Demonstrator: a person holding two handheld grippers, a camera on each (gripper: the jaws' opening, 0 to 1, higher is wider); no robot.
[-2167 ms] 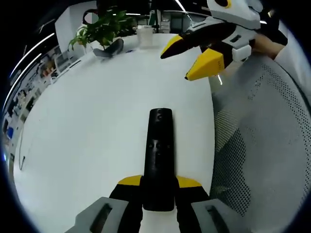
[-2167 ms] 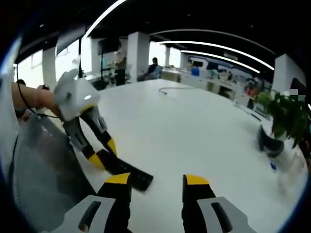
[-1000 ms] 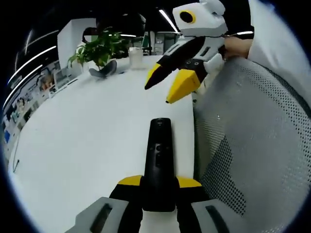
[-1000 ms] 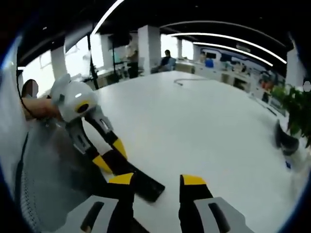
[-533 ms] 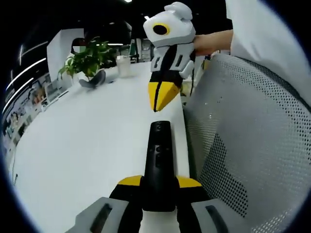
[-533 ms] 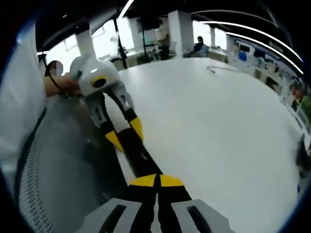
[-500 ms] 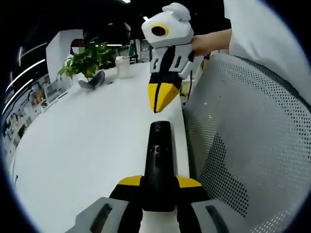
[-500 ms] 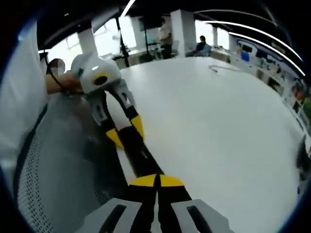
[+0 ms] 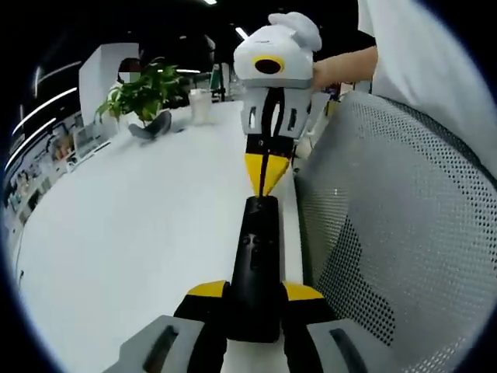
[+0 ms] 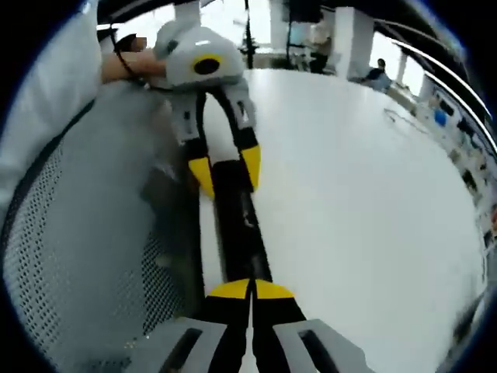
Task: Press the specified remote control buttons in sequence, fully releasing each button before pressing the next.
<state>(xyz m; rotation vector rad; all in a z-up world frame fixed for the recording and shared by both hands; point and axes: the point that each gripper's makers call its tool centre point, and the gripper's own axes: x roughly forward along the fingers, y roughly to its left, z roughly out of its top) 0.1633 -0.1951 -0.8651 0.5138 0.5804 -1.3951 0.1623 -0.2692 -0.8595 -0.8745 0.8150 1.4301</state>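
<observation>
A slim black remote [image 9: 256, 264] is gripped at its near end by the left claw [image 9: 255, 294] above the white bench [image 9: 132, 225] — the closed right claw [image 9: 265, 180] touches its far end.

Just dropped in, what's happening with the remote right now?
A person is working a black remote with two handheld grippers over a white table, beside a grey mesh chair. The left gripper is clamped on the remote's near end, holding it out lengthwise. The right gripper, jaws closed to a point, is at the remote's far end, apparently at the top button; actual contact is hard to tell. A potted plant and a cup sit at the table's far side.
</observation>
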